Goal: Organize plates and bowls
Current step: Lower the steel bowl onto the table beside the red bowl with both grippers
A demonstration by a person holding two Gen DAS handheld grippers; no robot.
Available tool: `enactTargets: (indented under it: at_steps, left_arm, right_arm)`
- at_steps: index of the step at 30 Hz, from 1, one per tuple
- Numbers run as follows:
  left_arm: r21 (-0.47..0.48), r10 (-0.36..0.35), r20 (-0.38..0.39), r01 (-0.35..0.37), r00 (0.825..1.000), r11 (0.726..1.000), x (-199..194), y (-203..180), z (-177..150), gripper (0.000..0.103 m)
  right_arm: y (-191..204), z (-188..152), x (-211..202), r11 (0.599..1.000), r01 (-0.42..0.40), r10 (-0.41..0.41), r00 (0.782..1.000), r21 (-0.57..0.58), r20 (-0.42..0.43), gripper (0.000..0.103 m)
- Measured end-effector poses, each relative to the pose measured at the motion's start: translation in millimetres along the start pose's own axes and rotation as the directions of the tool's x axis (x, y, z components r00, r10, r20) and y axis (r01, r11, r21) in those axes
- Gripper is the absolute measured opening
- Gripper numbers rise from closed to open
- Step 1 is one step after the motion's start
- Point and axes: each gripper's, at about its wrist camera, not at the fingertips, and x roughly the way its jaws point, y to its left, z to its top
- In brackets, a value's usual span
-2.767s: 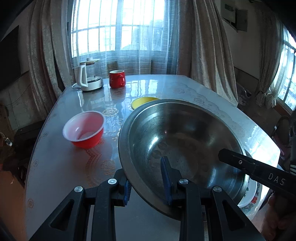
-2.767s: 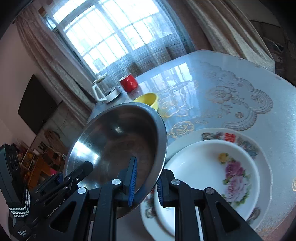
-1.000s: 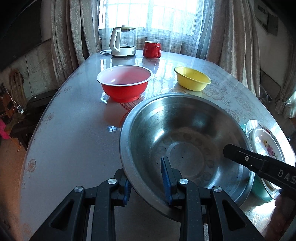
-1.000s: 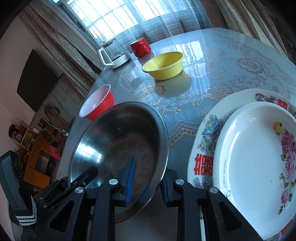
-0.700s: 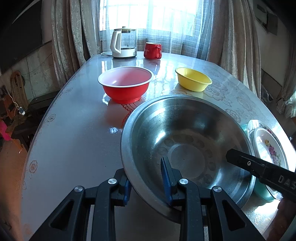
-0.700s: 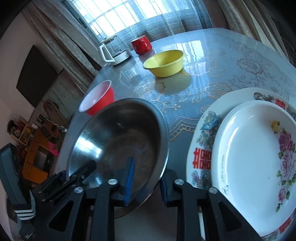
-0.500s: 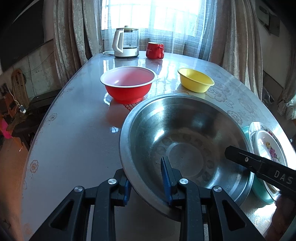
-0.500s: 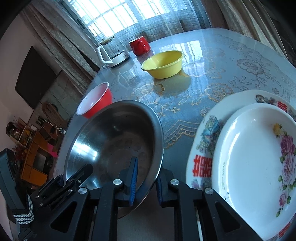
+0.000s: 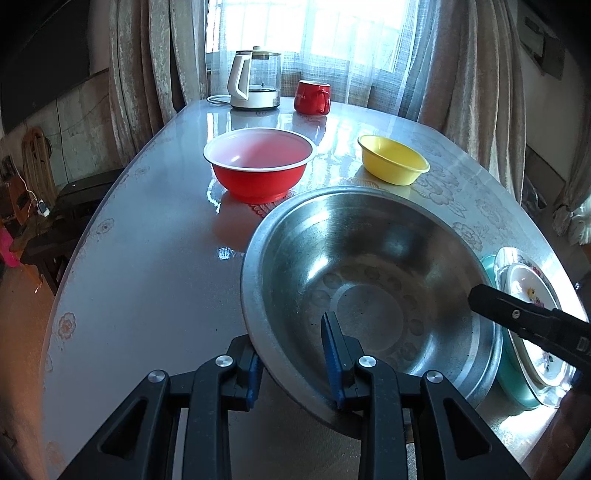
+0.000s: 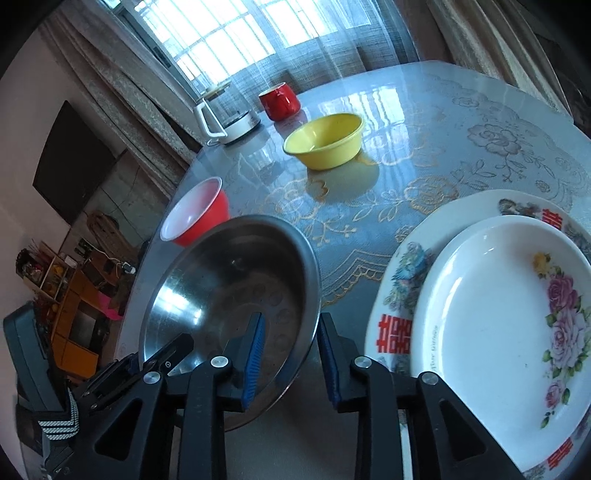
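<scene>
Now the steel bowl [image 9: 369, 280] sits on the bench [image 9: 147, 266]: left hand-held gripper [image 9: 291, 365] pinches its rim, right hand-held gripper [image 10: 290, 354] opening around it. Plates [image 10: 498, 314] stacked; red bowl [image 9: 258, 170] and yellow bowl [image 9: 391, 159] remain loose.

Glass kettle [image 9: 255, 82] beside red mug [image 9: 311, 97] at table's [image 9: 147, 266] far end, curtained window [image 9: 314, 33] behind

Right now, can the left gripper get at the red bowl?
Probably not yet: the left gripper is shut on the steel bowl's near rim, and that bowl sits between it and the red bowl.
</scene>
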Motion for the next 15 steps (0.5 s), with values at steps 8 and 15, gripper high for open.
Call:
enactTargets:
  at_steps: [8,15]
  left_arm:
    - [0.001,0.006,0.01,-0.006,1.0,1.0,-6,2,1,0.032]
    - [0.003,0.016,0.019,-0.016,1.0,1.0,-11,3,2,0.032]
  right_arm:
    - [-1,-1,-2,1.0,-0.005,0.005,1.0,0.01,-0.005,0.029]
    - [0,-2,1,1.0,-0.021,0.022,1.0,0.02,-0.02,0.031]
